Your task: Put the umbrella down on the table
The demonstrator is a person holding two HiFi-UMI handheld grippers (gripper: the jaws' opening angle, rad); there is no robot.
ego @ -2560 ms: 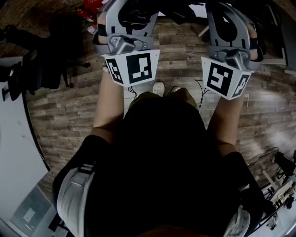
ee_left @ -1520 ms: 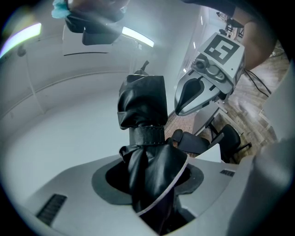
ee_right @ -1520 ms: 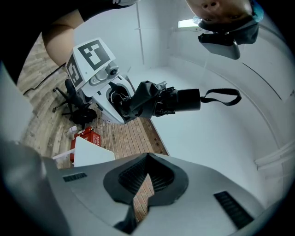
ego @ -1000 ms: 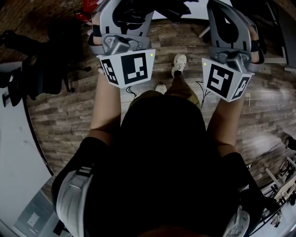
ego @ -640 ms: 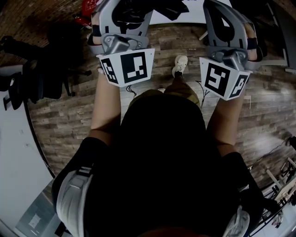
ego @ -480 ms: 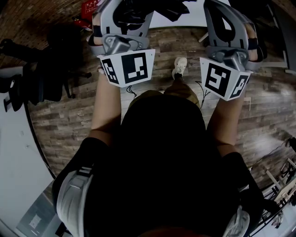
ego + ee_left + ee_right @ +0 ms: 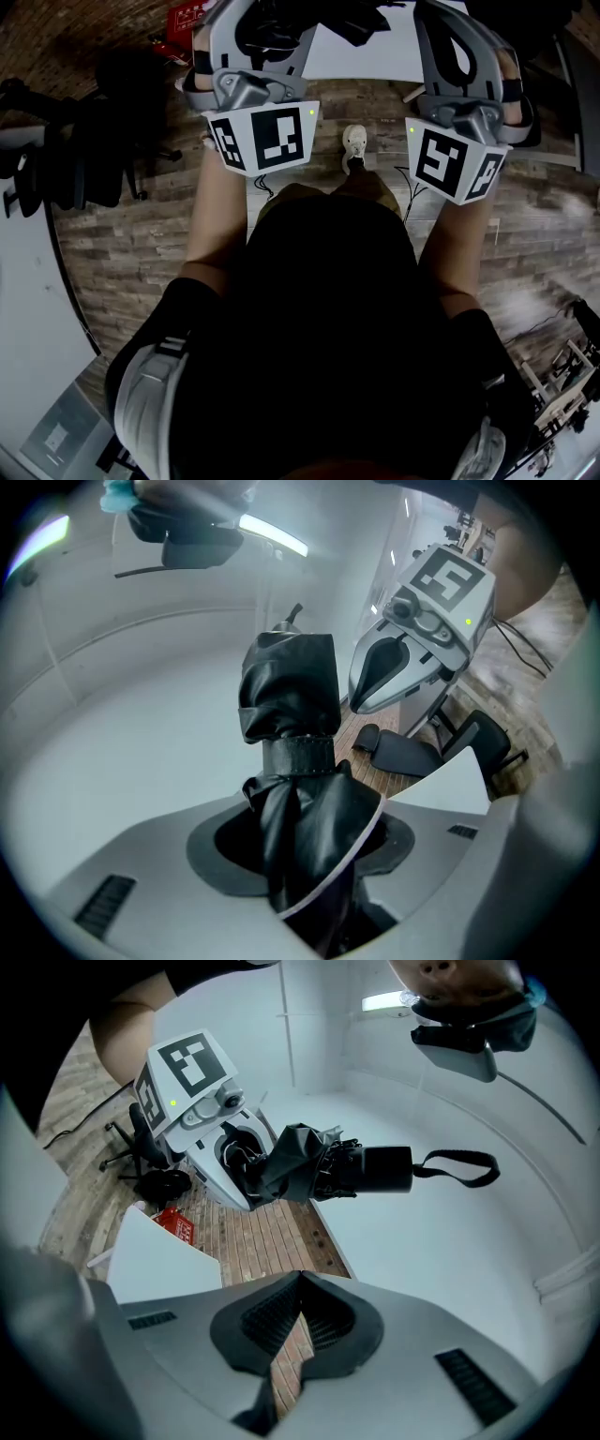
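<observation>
A folded black umbrella (image 7: 291, 705) with a strap round its middle sticks out between the jaws of my left gripper (image 7: 302, 829), which is shut on it. From the right gripper view the umbrella (image 7: 305, 1174) lies level in the air, its handle (image 7: 384, 1169) and wrist strap (image 7: 461, 1168) pointing right over a white table (image 7: 450, 1251). My right gripper (image 7: 298, 1283) is shut with nothing in it. In the head view both marker cubes (image 7: 265, 139) (image 7: 457, 159) are held up in front of me, with the white table (image 7: 361, 56) just beyond them.
A black office chair (image 7: 84, 155) stands on the wooden floor at the left. A red box (image 7: 187, 13) lies near the table's left corner. My shoe (image 7: 354, 142) is stepped forward between the grippers. A wooden rack (image 7: 562, 375) and cables sit at the lower right.
Both grippers have moved forward with the umbrella. More of the white table shows at the top of the head view. The shoe has stepped forward.
</observation>
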